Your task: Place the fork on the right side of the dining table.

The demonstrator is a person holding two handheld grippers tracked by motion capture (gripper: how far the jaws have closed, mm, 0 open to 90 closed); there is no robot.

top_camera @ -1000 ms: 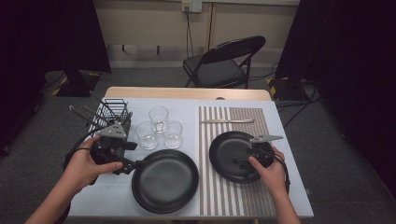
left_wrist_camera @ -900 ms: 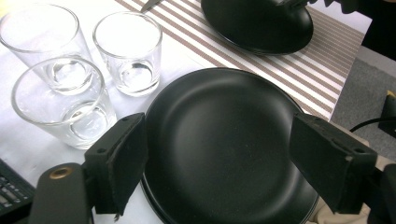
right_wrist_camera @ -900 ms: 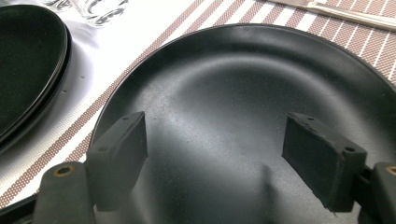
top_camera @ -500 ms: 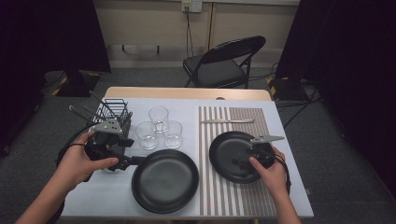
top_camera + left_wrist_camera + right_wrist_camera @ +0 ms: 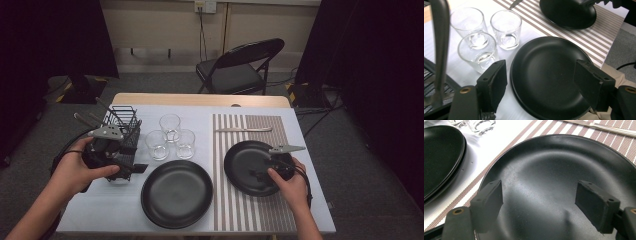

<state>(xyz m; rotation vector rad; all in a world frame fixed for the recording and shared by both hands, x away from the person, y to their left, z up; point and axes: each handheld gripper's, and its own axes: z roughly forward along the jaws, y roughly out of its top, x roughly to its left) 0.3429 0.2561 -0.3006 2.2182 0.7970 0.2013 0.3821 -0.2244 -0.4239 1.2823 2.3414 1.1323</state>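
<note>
The left tool [image 5: 131, 167] hovered at about nine o'clock on the surface [image 5: 125, 210], just in front of the black wire rack [image 5: 122, 120], its jaws wide but having just been closing a little, with nothing between them. In the left gripper view those jaws framed the near black plate [image 5: 546, 77], which lay at six o'clock on the bare white part of the surface; its doubled edge suggested a second plate stacked under it. The right tool [image 5: 260, 175] rested over the far black plate [image 5: 247, 160], which sat on the striped placemat [image 5: 250, 205] at roughly four o'clock; its jaws stood wide apart above the plate's well, gripping nothing. Three glasses [image 5: 170, 135] clustered near the centre, close to the near plate's eleven-o'clock edge, and a knife [image 5: 244, 129] lay at the mat's top. The plates looked stiff, fairly heavy and breakable, with a smooth matte finish likely to slip between flat pads. The raised rim seemed the only place to take hold, best at the edge nearest each hand, pinching rim top and underside. Lifting the near plate would probably need care to avoid knocking the glasses.
</note>
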